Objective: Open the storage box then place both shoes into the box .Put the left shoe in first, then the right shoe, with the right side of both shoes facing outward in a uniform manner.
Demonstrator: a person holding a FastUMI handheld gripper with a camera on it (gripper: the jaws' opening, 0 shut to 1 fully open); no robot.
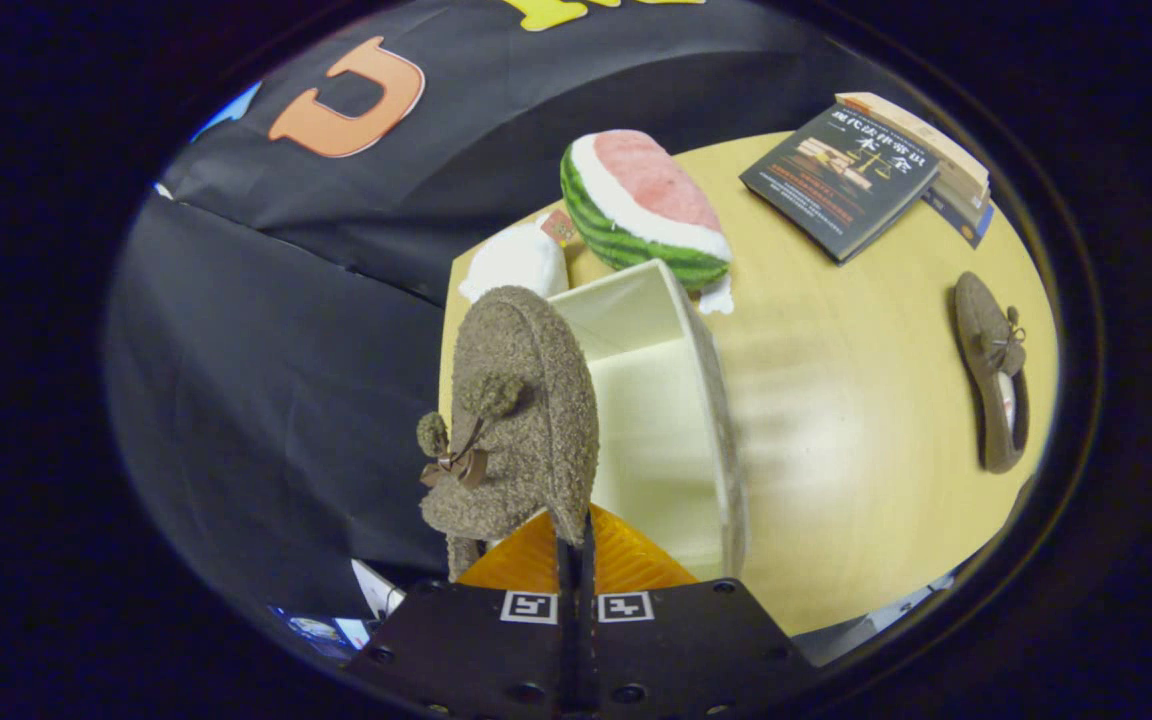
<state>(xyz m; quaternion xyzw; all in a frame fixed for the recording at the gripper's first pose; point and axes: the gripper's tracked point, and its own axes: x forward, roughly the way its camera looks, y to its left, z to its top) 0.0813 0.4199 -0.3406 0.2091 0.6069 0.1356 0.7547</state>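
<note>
Fuzzy brown fabric covers the held shoe (521, 420), which rises just ahead of the gripper (576, 560) with two pompoms and a small bow on its upper. The jaws are closed together on the shoe's rim, pinching it between both fingers. The shoe hangs above the near left edge of the storage box (706, 400), a cream-coloured open box whose pale inside shows beside and beyond the shoe. The box sits on a light wooden worktop (836, 420). The second shoe (994, 372), also brown with a bow, lies on the worktop well apart to the right of the box. Beyond the box a plush watermelon slice (641, 205) touches or nearly touches its far end, with a white soft thing (516, 262) beside it. Further right, a dark-covered book (841, 175) rests on a stack of books (956, 170).
</note>
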